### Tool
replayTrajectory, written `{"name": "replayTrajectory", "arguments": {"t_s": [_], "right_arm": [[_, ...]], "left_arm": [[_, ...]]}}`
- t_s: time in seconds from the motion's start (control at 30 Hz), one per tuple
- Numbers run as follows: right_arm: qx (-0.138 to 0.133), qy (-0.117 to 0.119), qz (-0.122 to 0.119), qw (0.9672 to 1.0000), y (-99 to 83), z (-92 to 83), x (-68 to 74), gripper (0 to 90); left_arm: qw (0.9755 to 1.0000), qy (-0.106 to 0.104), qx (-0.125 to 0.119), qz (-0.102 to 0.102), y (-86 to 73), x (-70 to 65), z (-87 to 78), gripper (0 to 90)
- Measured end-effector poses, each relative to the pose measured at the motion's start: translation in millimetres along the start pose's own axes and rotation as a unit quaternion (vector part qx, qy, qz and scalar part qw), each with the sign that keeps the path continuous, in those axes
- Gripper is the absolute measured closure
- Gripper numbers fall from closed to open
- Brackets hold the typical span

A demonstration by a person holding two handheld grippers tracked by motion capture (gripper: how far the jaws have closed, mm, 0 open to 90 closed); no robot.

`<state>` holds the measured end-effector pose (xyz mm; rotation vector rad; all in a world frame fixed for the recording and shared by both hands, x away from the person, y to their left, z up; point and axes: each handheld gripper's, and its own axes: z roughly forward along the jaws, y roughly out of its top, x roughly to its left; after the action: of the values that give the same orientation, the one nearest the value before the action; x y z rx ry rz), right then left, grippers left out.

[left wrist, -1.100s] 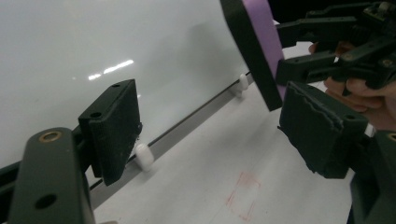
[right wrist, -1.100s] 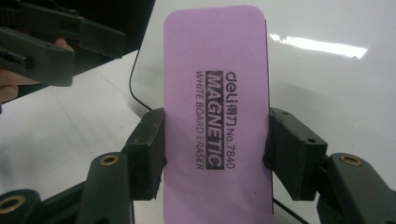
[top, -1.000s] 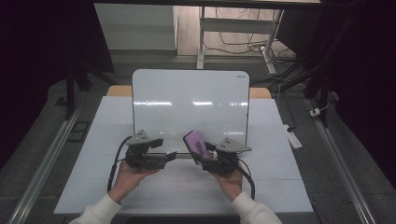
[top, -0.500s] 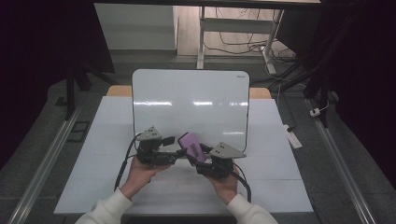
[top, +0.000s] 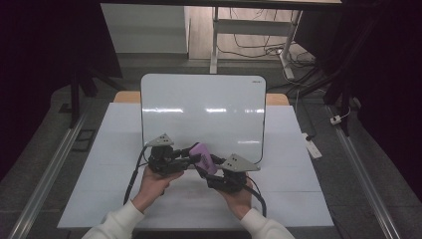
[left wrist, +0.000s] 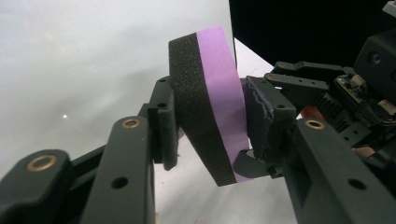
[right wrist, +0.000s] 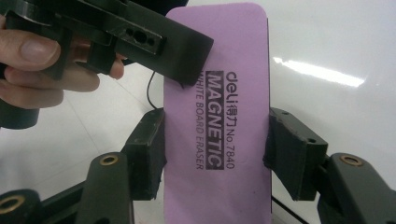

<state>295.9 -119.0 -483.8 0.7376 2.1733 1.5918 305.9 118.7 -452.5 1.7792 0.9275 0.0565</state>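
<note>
Eraser [top: 203,157]: one, purple | whiteboard [top: 203,112]: one | left tool [left wrist: 210,121] and right tool [right wrist: 215,149]: two, both clamping eraser

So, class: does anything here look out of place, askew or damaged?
Nothing looks damaged or spilled. The one odd thing: the purple eraser is off the table, tilted in mid-air, pinched by both the right gripper and the left gripper at once, above the whiteboard.
</note>
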Motion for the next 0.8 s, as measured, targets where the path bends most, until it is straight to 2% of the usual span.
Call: {"name": "replayTrajectory", "arguments": {"t_s": [0.17, 0.3, 0.37, 0.53, 0.67, 0.8], "right_arm": [[0.003, 0.012, 0.008, 0.9999, 0.2, 1.7, 0.0, 40.1], [-0.002, 0.022, 0.014, 0.9997, 3.9, -0.6, -0.7, 35.0], [-0.006, 0.021, 0.016, 0.9996, 5.7, -3.8, -2.6, 34.1], [-0.019, 0.007, 0.025, 0.9995, 7.1, -16.3, -15.0, 33.3], [-0.015, -0.009, 0.029, 0.9994, 5.4, -24.7, -27.4, 32.2], [-0.006, -0.028, 0.027, 0.9992, 0.0, -36.1, -43.1, 32.2]], "left_arm": [[1.0, 0.002, 0.006, -0.002, 1.7, -1.5, -3.5, 60.2], [0.9994, 0.029, 0.01, 0.016, 3.8, -2.7, -11.6, 61.0], [0.999, 0.039, 0.012, 0.018, 4.0, -0.7, -16.4, 61.0], [0.9977, 0.065, 0.015, 0.012, 5.0, 6.2, -29.9, 60.9], [0.9951, 0.095, 0.021, 0.016, 3.5, 11.8, -42.2, 60.7], [0.9934, 0.113, 0.02, 0.011, 0.0, 19.1, -54.8, 60.8]]}}
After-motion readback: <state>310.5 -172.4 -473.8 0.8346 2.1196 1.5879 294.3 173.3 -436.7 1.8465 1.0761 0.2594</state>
